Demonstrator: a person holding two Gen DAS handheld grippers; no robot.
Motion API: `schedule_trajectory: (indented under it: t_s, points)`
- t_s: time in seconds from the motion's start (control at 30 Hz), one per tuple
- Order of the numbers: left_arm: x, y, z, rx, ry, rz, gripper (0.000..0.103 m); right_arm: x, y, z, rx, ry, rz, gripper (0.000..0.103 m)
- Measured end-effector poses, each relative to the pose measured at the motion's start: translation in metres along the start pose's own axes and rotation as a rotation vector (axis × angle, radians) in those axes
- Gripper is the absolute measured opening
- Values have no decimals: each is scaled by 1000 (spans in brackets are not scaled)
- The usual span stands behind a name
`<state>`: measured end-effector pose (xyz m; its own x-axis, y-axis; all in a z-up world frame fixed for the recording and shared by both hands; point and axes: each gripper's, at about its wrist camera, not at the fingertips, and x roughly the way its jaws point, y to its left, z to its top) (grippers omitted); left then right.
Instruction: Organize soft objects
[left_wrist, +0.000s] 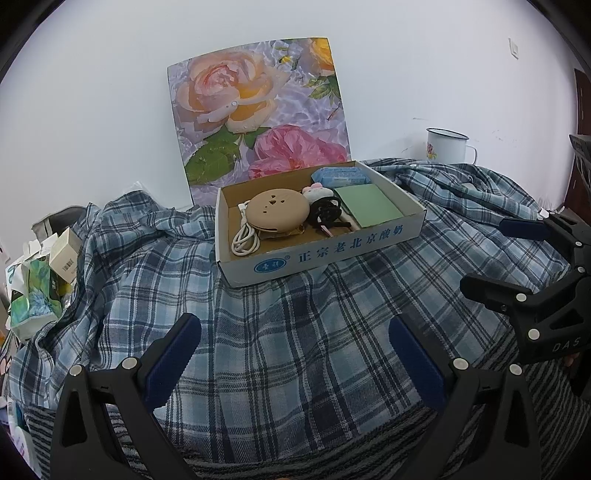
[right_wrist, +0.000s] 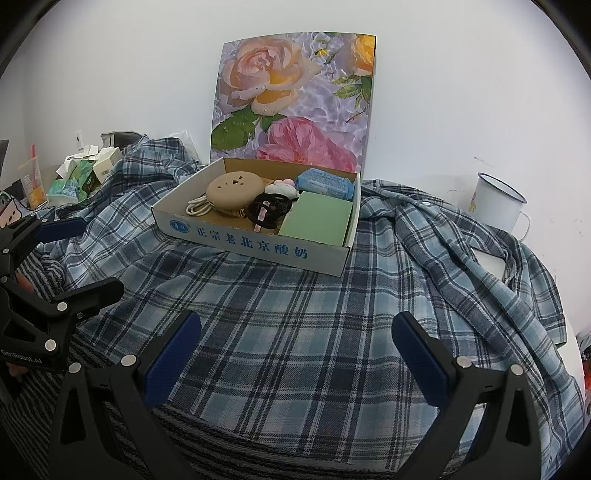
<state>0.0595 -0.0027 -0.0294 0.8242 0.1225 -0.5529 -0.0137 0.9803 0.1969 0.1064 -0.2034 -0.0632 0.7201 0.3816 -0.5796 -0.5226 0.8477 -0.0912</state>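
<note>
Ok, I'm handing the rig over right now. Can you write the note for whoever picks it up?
Left gripper: open, empty, above the plaid shirt.
Right gripper: open, empty, above the same shirt.
The shirt lies spread and rumpled on the table, with the cardboard box of small items resting on it.
A striped cloth lies at the near edge.
Done: no sign of folding.
Left: probably move the box off, then fold the shirt and the striped cloth.

White enamel mug (right_wrist: 496, 205) near wall; floral panel (left_wrist: 258, 114) leaning upright behind cardboard box (left_wrist: 325, 251).
</note>
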Motion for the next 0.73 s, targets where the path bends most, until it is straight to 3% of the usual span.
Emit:
schedule_trajectory:
  t_s: [0.73]
  points:
    - [0,1,-1,2,1,0,103,2,0,0,1,4,1,103]
